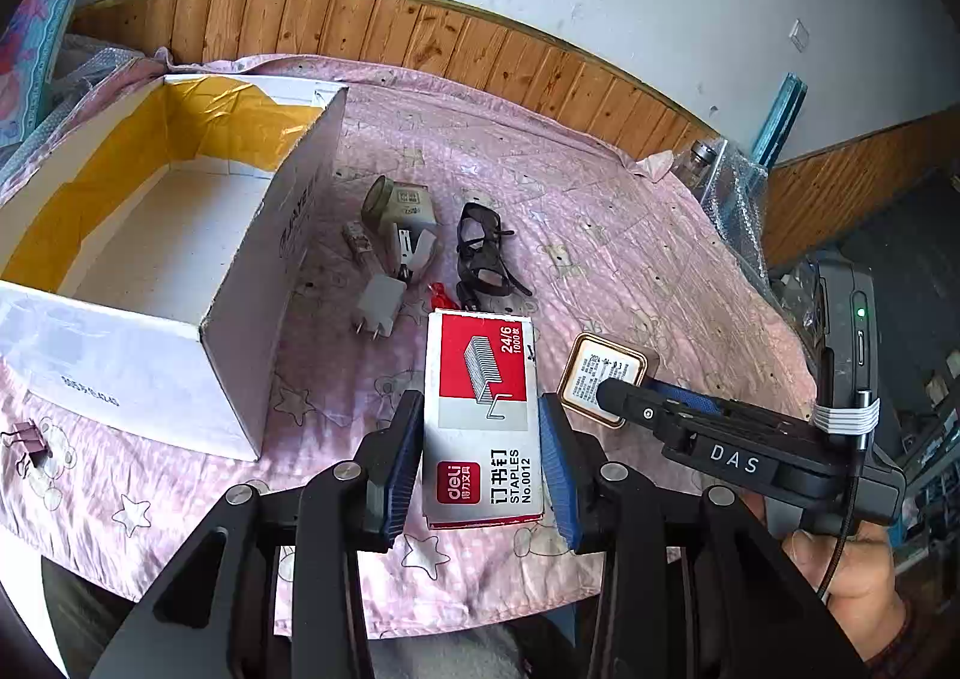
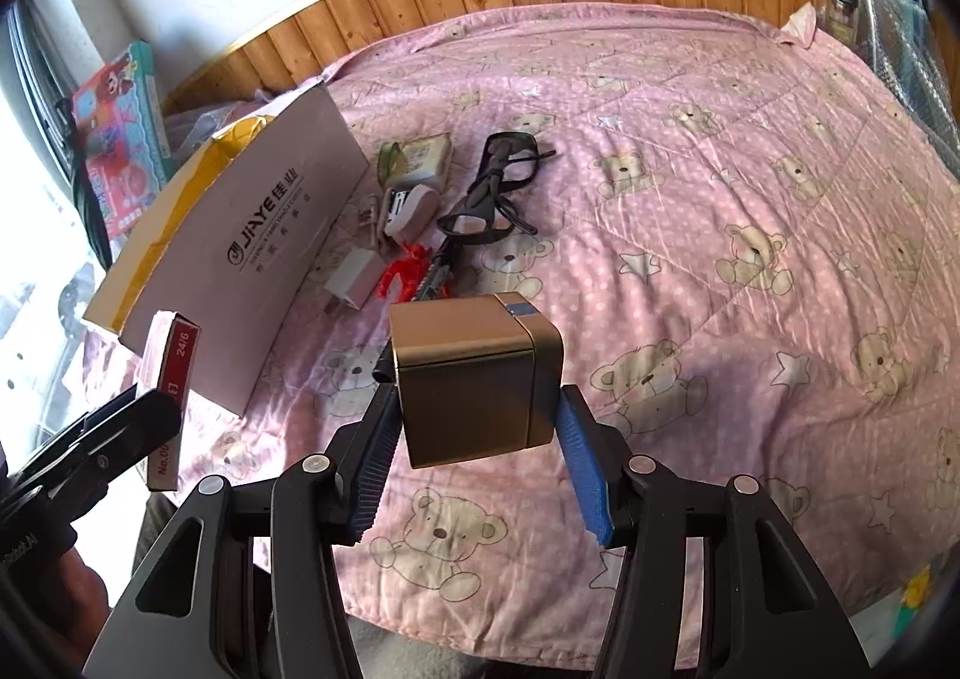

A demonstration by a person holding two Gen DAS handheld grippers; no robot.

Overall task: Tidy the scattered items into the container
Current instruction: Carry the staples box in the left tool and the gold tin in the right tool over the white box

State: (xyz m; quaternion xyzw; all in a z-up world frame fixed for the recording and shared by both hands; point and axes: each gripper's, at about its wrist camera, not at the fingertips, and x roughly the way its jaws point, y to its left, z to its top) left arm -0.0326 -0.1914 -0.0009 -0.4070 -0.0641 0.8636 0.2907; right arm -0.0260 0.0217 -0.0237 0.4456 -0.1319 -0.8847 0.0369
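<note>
A staple box (image 1: 483, 415) is gripped between the pads of the left gripper (image 1: 480, 451), lifted above the pink quilt (image 2: 720, 199). A gold tin (image 2: 474, 385) is clamped in the right gripper (image 2: 474, 439). The white carton (image 1: 180, 259) is seen open near the quilt's left edge, lined with yellow paper, its floor bare. Beside its right wall lie glasses (image 1: 480, 253), a charger (image 1: 379, 304) and a stapler (image 1: 411, 253).
</note>
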